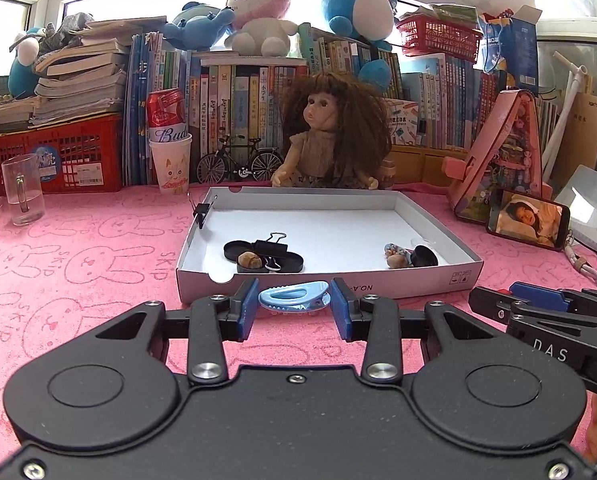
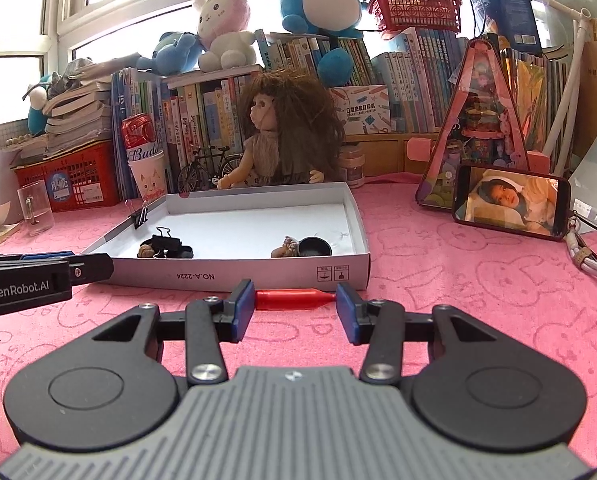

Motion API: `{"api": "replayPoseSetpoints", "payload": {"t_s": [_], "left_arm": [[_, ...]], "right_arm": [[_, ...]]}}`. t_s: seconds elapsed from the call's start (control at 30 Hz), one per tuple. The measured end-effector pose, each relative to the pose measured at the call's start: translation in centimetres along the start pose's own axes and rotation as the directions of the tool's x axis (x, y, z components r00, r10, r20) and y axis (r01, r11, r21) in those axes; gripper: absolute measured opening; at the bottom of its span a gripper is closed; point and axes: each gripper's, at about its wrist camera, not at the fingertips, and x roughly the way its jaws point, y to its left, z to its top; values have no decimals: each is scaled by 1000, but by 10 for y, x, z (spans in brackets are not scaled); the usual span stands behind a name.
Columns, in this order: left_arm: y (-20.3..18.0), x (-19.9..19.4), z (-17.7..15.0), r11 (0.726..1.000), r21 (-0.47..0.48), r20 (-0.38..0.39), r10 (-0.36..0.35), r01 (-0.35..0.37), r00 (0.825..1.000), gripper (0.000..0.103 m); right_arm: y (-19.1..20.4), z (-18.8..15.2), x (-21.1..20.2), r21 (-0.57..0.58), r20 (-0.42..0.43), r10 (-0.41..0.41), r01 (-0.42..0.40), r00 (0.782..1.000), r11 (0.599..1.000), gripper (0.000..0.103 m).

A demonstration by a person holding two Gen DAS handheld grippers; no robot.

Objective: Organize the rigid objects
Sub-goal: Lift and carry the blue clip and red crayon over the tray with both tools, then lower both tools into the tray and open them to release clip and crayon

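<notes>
A light blue plastic hair clip [image 1: 294, 298] is clamped between the blue pads of the left gripper [image 1: 294, 307], and a slim red plastic clip [image 2: 294, 299] is likewise gripped endwise by the right gripper [image 2: 295, 305], both just short of the near wall of the shallow white cardboard box [image 1: 330, 286]. The step in hand looks like carrying both to the box, where binder clips [image 1: 272, 250] and small black lids [image 1: 424, 256] already lie on the pink towel-covered desk [image 1: 78, 264]. Next, each must clear the wall before its jaws let go.

Bright window backlight, fisheye-bent edges
</notes>
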Motion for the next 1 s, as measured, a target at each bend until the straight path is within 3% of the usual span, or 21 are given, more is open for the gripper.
{"api": "replayPoseSetpoints", "payload": {"t_s": [0.4, 1.0], "left_arm": [[15, 34, 34, 999, -34, 0, -9, 9, 1000, 37], [22, 97, 66, 998, -44, -77, 37, -41, 996, 37]], "right_arm": [[-8, 26, 31, 47, -2, 1, -1, 1000, 999, 50], [-19, 53, 82, 119, -49, 20, -14, 999, 993, 50]]}}
